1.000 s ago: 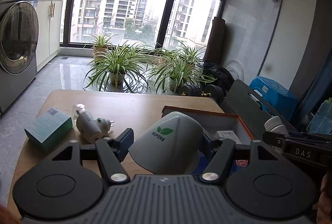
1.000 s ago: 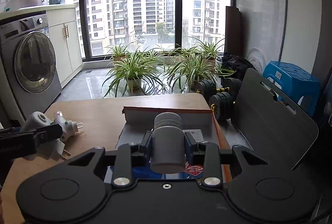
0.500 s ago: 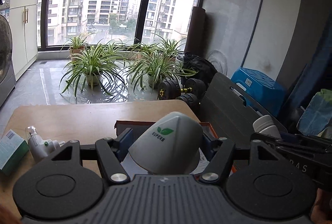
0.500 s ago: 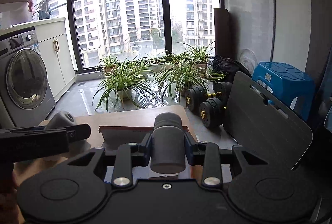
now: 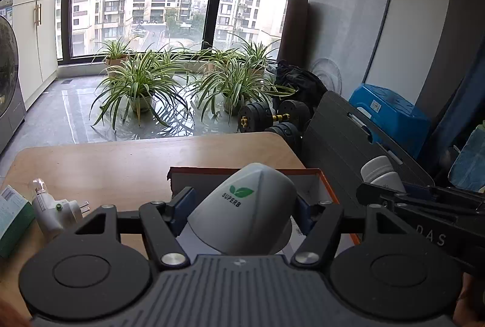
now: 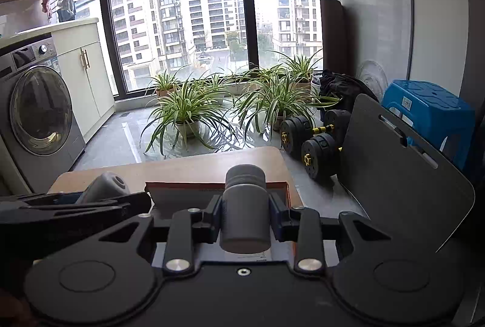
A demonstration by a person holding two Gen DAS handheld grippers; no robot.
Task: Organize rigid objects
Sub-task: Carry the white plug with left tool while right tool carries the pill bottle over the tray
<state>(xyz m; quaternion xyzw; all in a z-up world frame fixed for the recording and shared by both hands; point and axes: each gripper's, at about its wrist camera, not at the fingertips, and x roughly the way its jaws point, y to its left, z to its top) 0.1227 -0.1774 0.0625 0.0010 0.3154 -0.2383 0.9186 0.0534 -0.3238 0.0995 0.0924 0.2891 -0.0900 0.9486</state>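
Left gripper [image 5: 242, 210]: clamped on a grey cone [image 5: 242, 211], held above the box [image 5: 321, 178].
Right gripper [image 6: 245, 213]: clamped on a white bottle [image 6: 245, 211], above the box's 3 o'clock side.
Desk [image 5: 121, 157]: plug [image 5: 57, 208] and green carton [image 5: 13, 214] at 9 o'clock.

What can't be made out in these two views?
- Box interior: left view, the cone and left tongs cover it; right view, the bottle and right tongs do.
- Bottle label: not visible in either view.
- Green carton: cut off by the left edge, print too small.
- Plug base: behind the tongs' body.
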